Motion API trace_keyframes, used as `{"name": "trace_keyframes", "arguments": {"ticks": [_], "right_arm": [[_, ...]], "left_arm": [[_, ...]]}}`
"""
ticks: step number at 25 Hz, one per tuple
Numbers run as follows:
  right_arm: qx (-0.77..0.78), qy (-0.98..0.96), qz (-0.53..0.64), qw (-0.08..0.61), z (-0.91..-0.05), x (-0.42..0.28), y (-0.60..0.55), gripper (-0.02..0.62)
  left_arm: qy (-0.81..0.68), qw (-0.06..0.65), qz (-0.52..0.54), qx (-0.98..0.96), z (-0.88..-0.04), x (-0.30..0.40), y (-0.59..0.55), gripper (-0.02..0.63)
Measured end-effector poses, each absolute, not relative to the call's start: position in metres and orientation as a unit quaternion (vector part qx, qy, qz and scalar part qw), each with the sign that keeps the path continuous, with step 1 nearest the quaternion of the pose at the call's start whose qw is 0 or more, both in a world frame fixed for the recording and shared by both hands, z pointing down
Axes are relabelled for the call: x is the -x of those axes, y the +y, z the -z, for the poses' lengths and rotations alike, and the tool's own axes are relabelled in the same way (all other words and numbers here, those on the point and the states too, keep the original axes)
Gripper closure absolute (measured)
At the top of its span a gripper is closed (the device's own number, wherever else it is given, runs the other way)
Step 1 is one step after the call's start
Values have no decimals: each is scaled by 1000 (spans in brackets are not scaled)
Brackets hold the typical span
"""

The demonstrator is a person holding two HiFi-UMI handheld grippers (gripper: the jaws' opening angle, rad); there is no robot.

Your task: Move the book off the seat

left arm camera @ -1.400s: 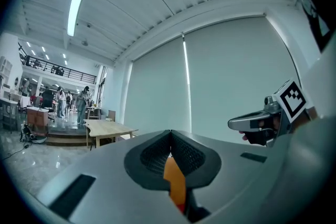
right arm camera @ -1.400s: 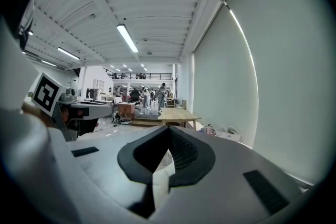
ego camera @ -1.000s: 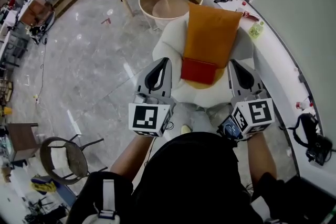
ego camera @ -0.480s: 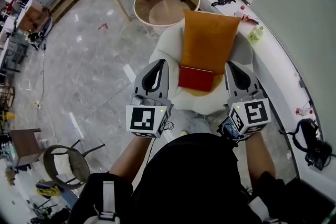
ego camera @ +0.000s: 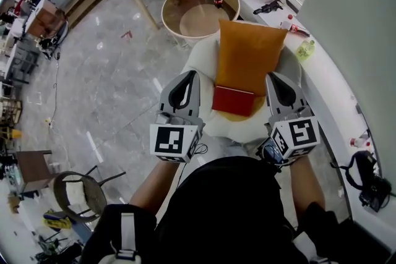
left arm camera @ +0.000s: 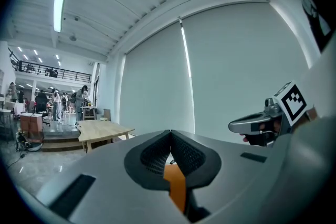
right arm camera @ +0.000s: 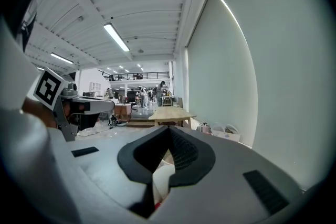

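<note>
At centre frame in the head view, a flat red book [ego camera: 233, 100] lies over the lower end of an orange cushion [ego camera: 247, 55] on the white armchair seat [ego camera: 213, 122]. The left gripper [ego camera: 193, 73] and right gripper [ego camera: 270, 76] flank the book, jaws closed and empty. Grey marble floor [ego camera: 111, 83] lies open at left. A round table [ego camera: 199, 12] stands above the chair. A white ledge [ego camera: 337, 96] curves along the right.

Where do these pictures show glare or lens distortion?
Head view: the wide lens bows the white counter into a curve, and bright streaks gleam on the floor. Left gripper view: dark rounded corners, ceiling lamp glaring. Right gripper view: same dark corners.
</note>
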State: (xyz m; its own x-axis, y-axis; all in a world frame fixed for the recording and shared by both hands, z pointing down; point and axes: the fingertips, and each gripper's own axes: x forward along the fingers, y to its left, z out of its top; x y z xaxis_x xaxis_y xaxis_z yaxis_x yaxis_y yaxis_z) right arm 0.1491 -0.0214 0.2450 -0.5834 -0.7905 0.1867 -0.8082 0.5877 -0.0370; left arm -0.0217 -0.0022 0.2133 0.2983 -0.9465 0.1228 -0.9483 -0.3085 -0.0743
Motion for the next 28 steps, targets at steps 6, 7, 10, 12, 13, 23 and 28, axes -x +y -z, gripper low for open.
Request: {"name": "trace_keyframes", "arguments": {"ticks": [6, 7, 10, 12, 13, 23, 28], "right_arm": [[-444, -891, -63, 72, -247, -156, -41, 581], [-443, -892, -63, 72, -248, -158, -44, 581], [-441, -892, -62, 70, -249, -164, -53, 581], [-441, -892, -65, 68, -249, -167, -59, 581], [-440, -893, -67, 67, -249, -167, -60, 581], [-426, -898, -80, 67, -265, -169, -75, 581], [-430, -893, -102, 89, -294, -168, -87, 581]], "left_arm": [[-594, 4, -75, -801, -214, 12, -21, 595], [-595, 2, -76, -800, -214, 10, -24, 595], [-595, -2, -79, -800, -215, 3, -31, 595], [-596, -3, -82, -799, -215, 1, -35, 595], [-596, -3, -84, -798, -215, 1, -37, 595], [-586, 8, -109, -803, -234, -1, -50, 595], [-576, 25, -131, -807, -266, 9, -63, 595]]}}
